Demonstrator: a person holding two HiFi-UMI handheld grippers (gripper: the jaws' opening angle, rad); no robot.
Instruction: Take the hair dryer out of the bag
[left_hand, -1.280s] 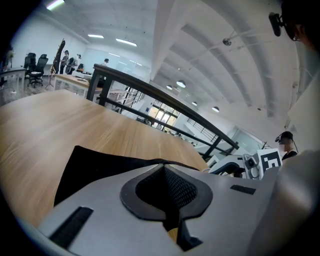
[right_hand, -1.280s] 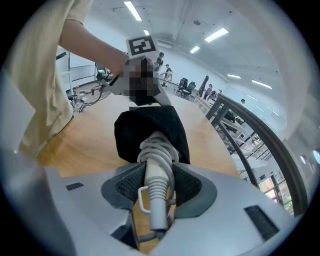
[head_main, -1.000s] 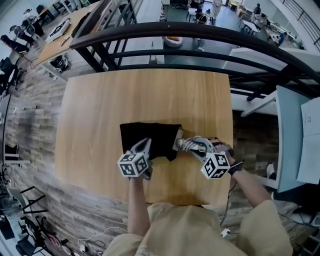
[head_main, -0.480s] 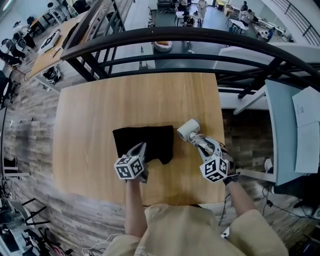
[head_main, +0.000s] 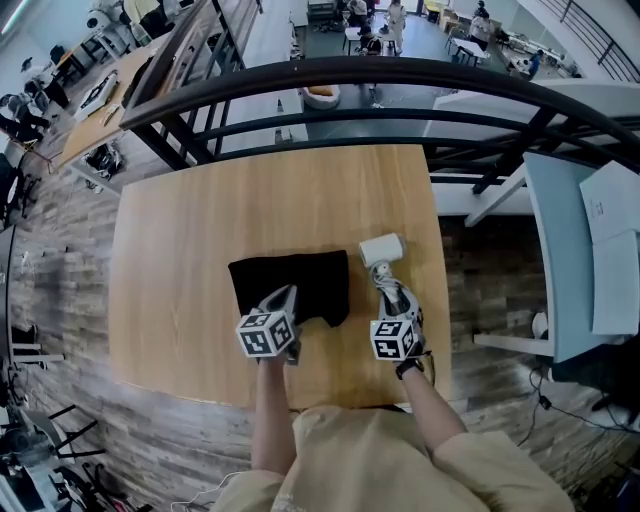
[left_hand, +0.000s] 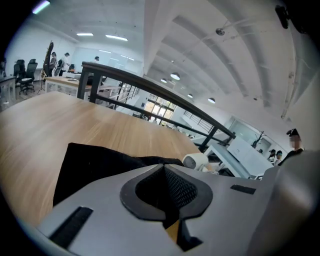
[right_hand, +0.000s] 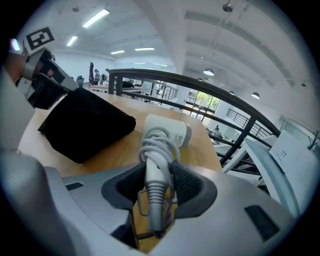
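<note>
Pale wood table (head_main: 200, 230) stands against a black railing (head_main: 300, 75), with an office floor far below. On the table lies a black bag (head_main: 290, 280), flat. The dryer (head_main: 381, 249) is out of the bag, just right of it and apart from it. Its long axis runs straight away from the person: handle (right_hand: 155, 200) nearest, head farthest. The barrel lies crosswise, with its grille end facing the bag. A grey cord (right_hand: 157, 145) is coiled round the handle.

The right claw (head_main: 392, 295) is clamped on the handle, a pad pressing each side. I cannot tell whether the head touches the table. The left claw (head_main: 285, 298) is closed tight, its tips at the bag's near edge. Whether it pinches the cloth I cannot tell.
</note>
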